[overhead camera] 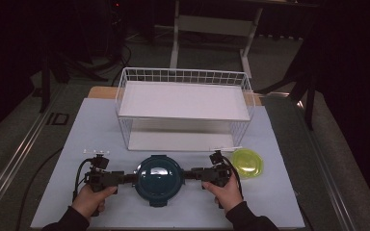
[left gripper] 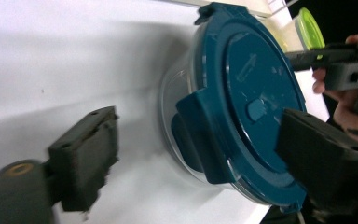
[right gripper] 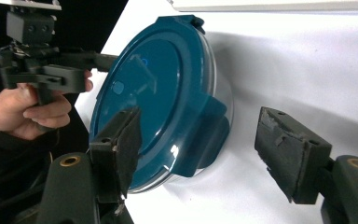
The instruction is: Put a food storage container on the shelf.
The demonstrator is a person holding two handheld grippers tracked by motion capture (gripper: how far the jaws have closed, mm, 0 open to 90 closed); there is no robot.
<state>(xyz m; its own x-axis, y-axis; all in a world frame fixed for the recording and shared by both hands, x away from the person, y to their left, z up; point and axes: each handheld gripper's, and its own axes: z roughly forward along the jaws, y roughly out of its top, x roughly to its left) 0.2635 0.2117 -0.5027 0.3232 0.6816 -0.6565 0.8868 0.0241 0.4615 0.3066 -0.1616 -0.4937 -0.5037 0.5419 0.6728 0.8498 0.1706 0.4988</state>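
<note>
Teal-lidded container sits lower centre; I hold both grippers with fingers open, flanking opposite latches for unclipping.

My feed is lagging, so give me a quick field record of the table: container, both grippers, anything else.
container: round clear tub with dark teal clip lid, lid on, near table edge, centre
left gripper: at the container's left side, jaws open, straddling a side clip
right gripper: at the container's right side, jaws open, straddling the opposite clip
rack: white wire two-shelf rack behind the container, shelves bare
other: yellow-green lid right of the container
table: white mat
</note>
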